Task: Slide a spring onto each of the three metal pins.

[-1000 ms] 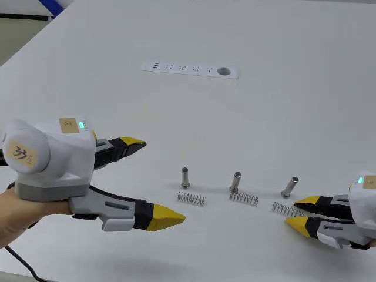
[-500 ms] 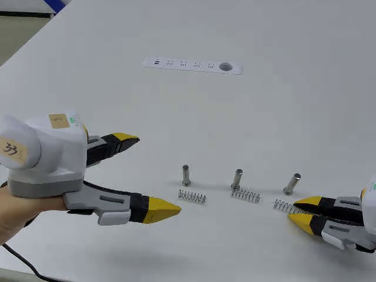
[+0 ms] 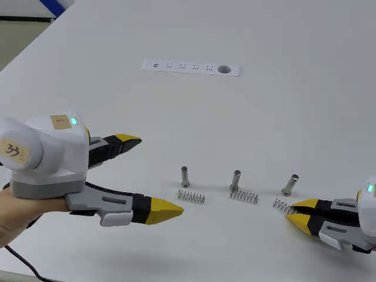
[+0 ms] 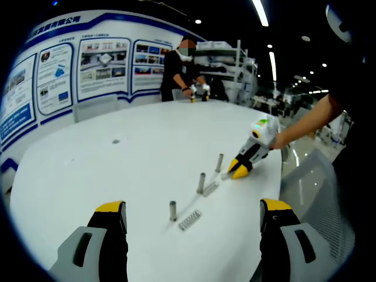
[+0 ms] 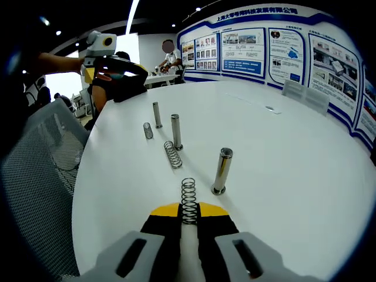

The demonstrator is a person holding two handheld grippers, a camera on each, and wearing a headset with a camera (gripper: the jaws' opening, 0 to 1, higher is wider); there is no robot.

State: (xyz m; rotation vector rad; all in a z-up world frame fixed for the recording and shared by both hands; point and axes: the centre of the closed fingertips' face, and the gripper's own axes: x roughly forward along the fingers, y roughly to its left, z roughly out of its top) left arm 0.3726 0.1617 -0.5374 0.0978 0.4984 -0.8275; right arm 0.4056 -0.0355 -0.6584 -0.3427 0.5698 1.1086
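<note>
Far, left of centre: long white plastic power strip [image 3: 191, 68] set flush in the smooth matte white table [image 3: 282, 117], w/ a round grey hole at its right end.

Near left: left gripper [image 3: 155, 173], white body, black jaws w/ pointed yellow tips, held in a hand [image 3: 17, 214]. Jaws spread wide, nothing btwn them, above the table well left of the row.

Row across near centre, ea. piece apart from the next:
- shiny silver cylindrical left pin [image 3: 185, 176], standing on end; thin coiled wire left spring [image 3: 191, 197] lying flat just near of it.
- matching silver middle pin [image 3: 236, 180], also on end; coiled wire middle spring [image 3: 244, 197] flat just near of it.
- matching silver right pin [image 3: 289, 184], on end w/ a slightly wider foot in the right gripper view; coiled wire right spring [image 3: 282, 205] flat on the table beside it, on its near side.

All 3 pins bare; all 3 springs on the table.

Near right: right gripper [image 3: 292, 210], same white/black/yellow build, low at table level. Tips pressed in, pinching the right end of the right spring; rest of the coil sticks out left past the tips.
</note>
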